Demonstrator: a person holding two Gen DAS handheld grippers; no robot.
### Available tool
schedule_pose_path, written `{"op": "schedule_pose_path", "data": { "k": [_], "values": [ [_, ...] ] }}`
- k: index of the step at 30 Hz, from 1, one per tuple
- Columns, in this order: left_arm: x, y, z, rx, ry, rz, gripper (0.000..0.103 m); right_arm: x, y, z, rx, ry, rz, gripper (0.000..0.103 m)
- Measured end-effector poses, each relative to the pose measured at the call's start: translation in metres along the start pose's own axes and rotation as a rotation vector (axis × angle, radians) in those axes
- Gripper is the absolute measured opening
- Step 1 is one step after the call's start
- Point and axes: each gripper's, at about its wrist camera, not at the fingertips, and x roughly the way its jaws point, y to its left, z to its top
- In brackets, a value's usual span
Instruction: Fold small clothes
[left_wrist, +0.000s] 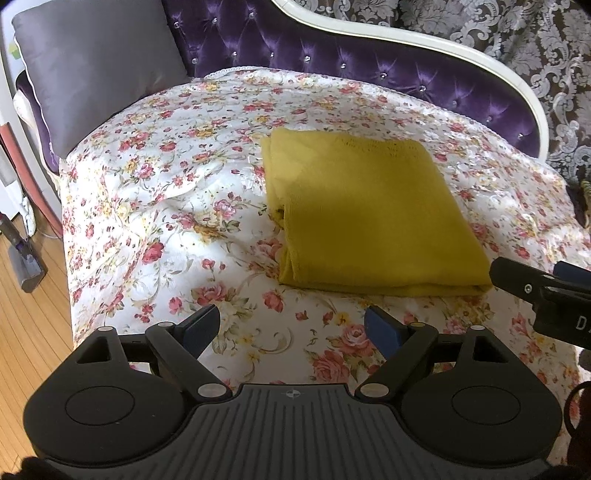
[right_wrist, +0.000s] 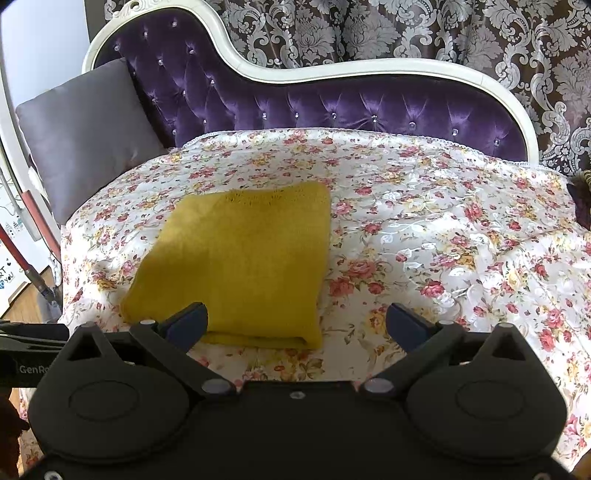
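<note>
On the chaise, a folded yellow garment lies flat with both grippers hovering near it.

Behind the floral cover (left_wrist: 155, 206) rises the purple tufted backrest (right_wrist: 332, 107), with a grey cushion (left_wrist: 96, 70) at one end. Mid-cover rests the mustard-yellow folded cloth (right_wrist: 243, 258), squared and layered. Nearest the cameras, the left gripper (left_wrist: 291, 325) and right gripper (right_wrist: 295, 321) each stand spread wide with nothing between their blue pads (left_wrist: 382, 326), clear of the cloth.
</note>
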Motion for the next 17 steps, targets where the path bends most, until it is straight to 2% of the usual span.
{"op": "schedule_pose_path", "data": {
  "k": [17],
  "values": [
    [0.0005,0.0012,0.001,0.01,-0.003,0.013,0.085,0.007,0.0017,0.0,0.007,0.015,0.015,0.102]
  ]
}}
